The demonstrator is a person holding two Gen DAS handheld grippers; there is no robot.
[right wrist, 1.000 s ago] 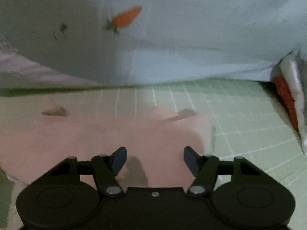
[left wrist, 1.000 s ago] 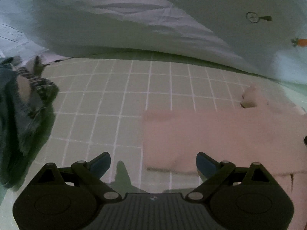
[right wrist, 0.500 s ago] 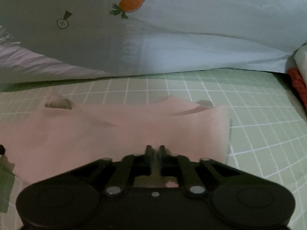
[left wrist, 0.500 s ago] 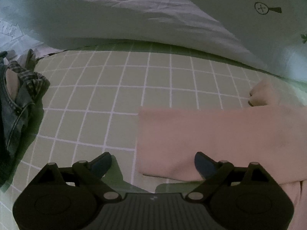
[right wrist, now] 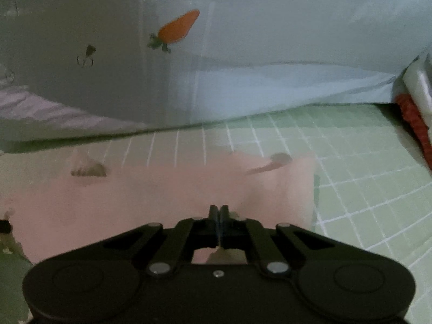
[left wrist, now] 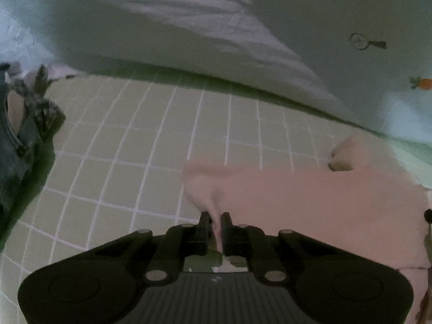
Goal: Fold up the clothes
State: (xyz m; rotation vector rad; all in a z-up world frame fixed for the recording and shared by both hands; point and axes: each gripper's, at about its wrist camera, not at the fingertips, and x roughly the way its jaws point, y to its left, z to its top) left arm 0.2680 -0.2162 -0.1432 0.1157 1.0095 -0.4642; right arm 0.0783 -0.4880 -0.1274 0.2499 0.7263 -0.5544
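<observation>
A pink garment [left wrist: 310, 205] lies spread on a green checked bed sheet [left wrist: 151, 140]. My left gripper [left wrist: 215, 220] is shut on the garment's near left edge, and the cloth puckers up between the fingers. In the right wrist view the same pink garment [right wrist: 151, 197] fills the middle. My right gripper [right wrist: 218, 213] is shut on its near edge, close to the right corner. The pinched cloth is mostly hidden behind the fingers.
A pale blue quilt with carrot prints [right wrist: 243, 54] is heaped along the far side and also shows in the left wrist view [left wrist: 189, 27]. Jeans and a plaid garment [left wrist: 19, 148] are piled at the left. A red and white item [right wrist: 415, 113] sits at the far right.
Both grippers were open a second ago. The right one shut on the garment's edge first, then the left one shut on it and the cloth bunched up there.
</observation>
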